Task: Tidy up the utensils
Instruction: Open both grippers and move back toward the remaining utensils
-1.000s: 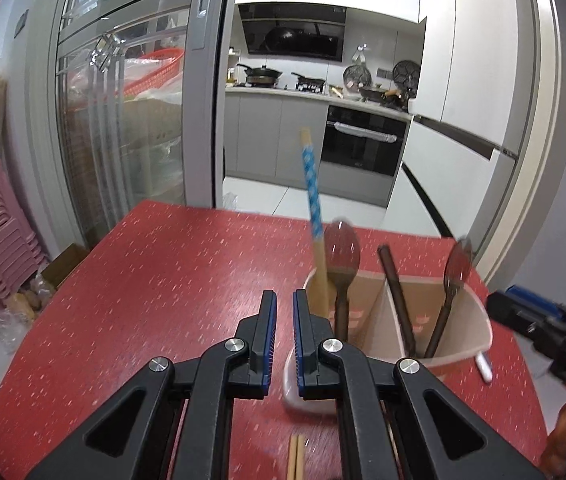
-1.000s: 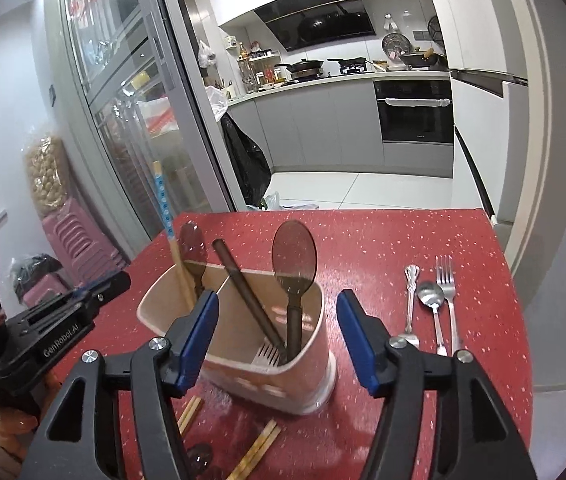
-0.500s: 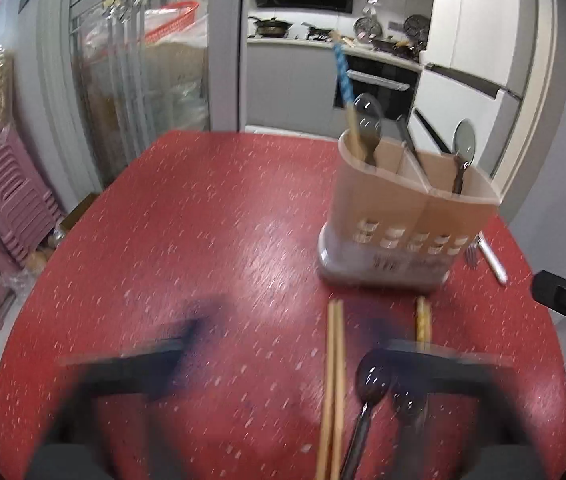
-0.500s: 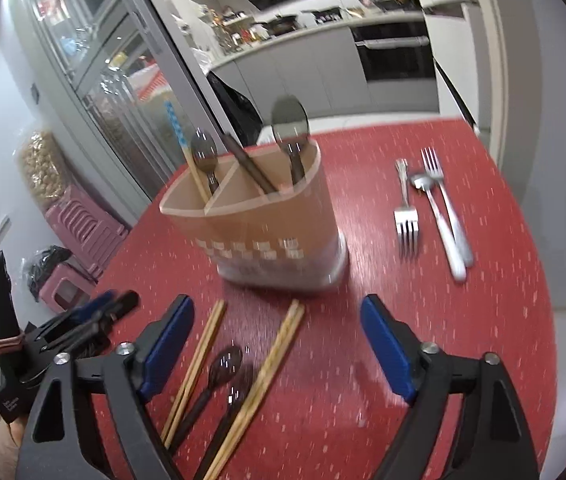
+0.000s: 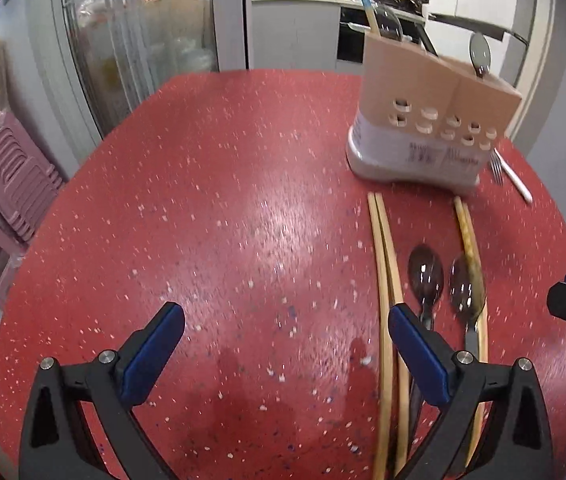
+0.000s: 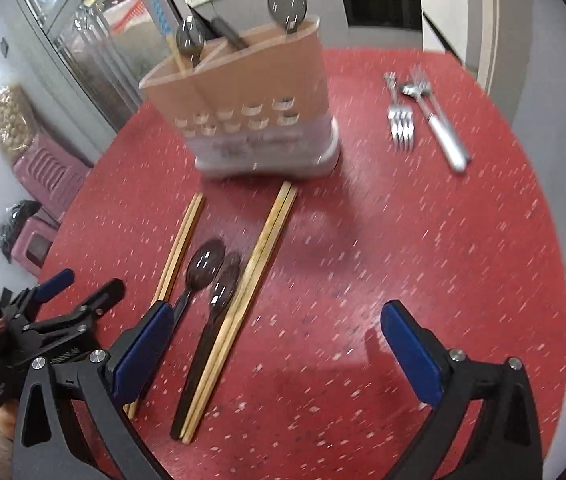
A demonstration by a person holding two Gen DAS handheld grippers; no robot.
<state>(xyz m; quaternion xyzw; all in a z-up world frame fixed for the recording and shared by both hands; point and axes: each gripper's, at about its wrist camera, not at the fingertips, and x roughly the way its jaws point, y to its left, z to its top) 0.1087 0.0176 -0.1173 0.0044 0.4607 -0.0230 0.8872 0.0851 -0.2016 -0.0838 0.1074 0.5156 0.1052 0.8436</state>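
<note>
A beige utensil holder [image 5: 431, 120] [image 6: 251, 112] stands on the red table with dark spoons and a blue-patterned chopstick in it. In front of it lie two pairs of wooden chopsticks [image 6: 181, 240] [image 6: 259, 256] with two dark spoons [image 6: 205, 264] [image 6: 225, 280] between them. My left gripper [image 5: 283, 344] hangs open over bare table, its right finger above the left chopstick pair [image 5: 383, 264]. The jaws of my right gripper [image 6: 277, 344] are opening, with nothing pressed between them; its left finger is over the handles of the dark spoons [image 5: 426, 272].
Two metal forks [image 6: 401, 120] and a white-handled piece of cutlery [image 6: 443, 132] lie to the right of the holder. The left gripper [image 6: 85, 284] shows at the right wrist view's lower left. Pink stools [image 5: 11, 184] stand beside the table's left edge [image 5: 63, 216].
Both grippers have sunk and tipped down toward the table, so the holder now sits farther up in the views. The left gripper went from shut to wide open; the right one opened wider.
</note>
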